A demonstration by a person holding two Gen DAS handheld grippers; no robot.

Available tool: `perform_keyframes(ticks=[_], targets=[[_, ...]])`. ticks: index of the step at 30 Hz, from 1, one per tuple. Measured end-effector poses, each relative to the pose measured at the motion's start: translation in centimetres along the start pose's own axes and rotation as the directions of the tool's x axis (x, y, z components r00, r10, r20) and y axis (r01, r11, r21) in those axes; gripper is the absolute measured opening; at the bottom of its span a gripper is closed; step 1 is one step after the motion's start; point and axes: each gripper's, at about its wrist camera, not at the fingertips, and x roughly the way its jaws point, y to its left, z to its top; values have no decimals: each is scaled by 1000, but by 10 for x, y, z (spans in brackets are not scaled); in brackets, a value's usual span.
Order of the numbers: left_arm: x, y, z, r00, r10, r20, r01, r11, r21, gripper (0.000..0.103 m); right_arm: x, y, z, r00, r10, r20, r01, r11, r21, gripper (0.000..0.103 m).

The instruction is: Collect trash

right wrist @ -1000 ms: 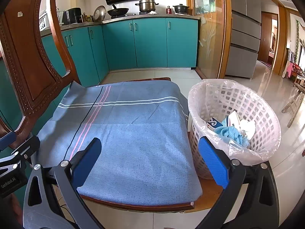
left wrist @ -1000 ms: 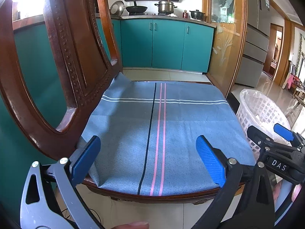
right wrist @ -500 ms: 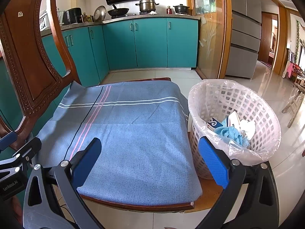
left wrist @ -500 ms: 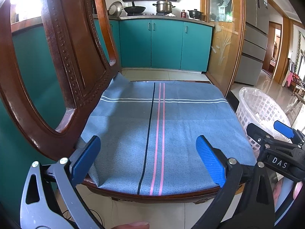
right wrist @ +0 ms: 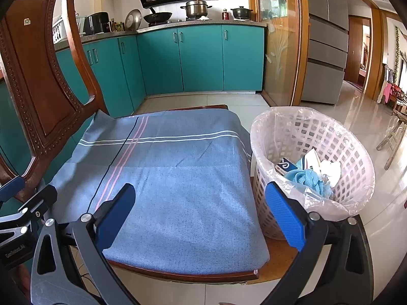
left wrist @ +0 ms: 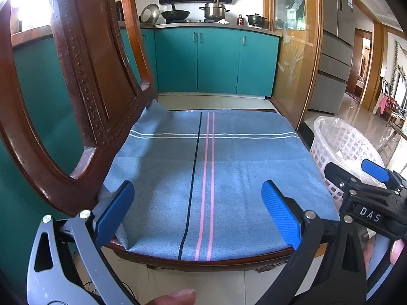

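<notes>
A white lattice basket (right wrist: 356, 157) lined with a clear bag stands on the chair's right end, holding a blue cloth (right wrist: 309, 179), a small carton (right wrist: 285, 165) and crumpled white paper (right wrist: 330, 169). The same basket (left wrist: 338, 150) shows at the right of the left wrist view. My left gripper (left wrist: 197, 209) is open and empty over the front edge of the blue striped cloth (left wrist: 203, 172). My right gripper (right wrist: 201, 214) is open and empty too, its right finger in front of the basket. No loose trash lies on the cloth (right wrist: 178, 178).
The cloth covers a wooden chair seat with a carved backrest (left wrist: 84, 81) on the left. Teal kitchen cabinets (right wrist: 198, 58) and a stove with pots stand beyond. A grey fridge (right wrist: 326, 40) and a tiled floor (right wrist: 376, 223) lie to the right.
The left gripper's view has drifted slightly, by a few pixels. Both grippers stay open and empty, and nothing on the chair has moved.
</notes>
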Motion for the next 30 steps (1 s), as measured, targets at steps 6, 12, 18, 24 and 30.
perform_keyframes(ticks=[6, 12, 18, 24, 30], targets=[[-2, 3, 1, 1000, -17, 15, 17, 1000, -14, 100, -1, 0, 0, 1000, 2, 0, -2, 1000, -1, 100], [0, 5, 1, 1000, -26, 9, 26, 999, -23, 100, 0, -1, -1, 1000, 4, -6, -4, 1000, -1, 100], [0, 3, 1, 1000, -21, 3, 21, 1000, -17, 100, -1, 1, -1, 1000, 5, -2, -5, 1000, -5, 100], [1, 4, 1, 1000, -22, -13, 21, 999, -27, 100, -2, 2, -1, 1000, 5, -4, -5, 1000, -10, 100], [2, 2, 1, 999, -30, -18, 30, 999, -24, 100, -2, 1, -1, 1000, 5, -4, -5, 1000, -8, 100]])
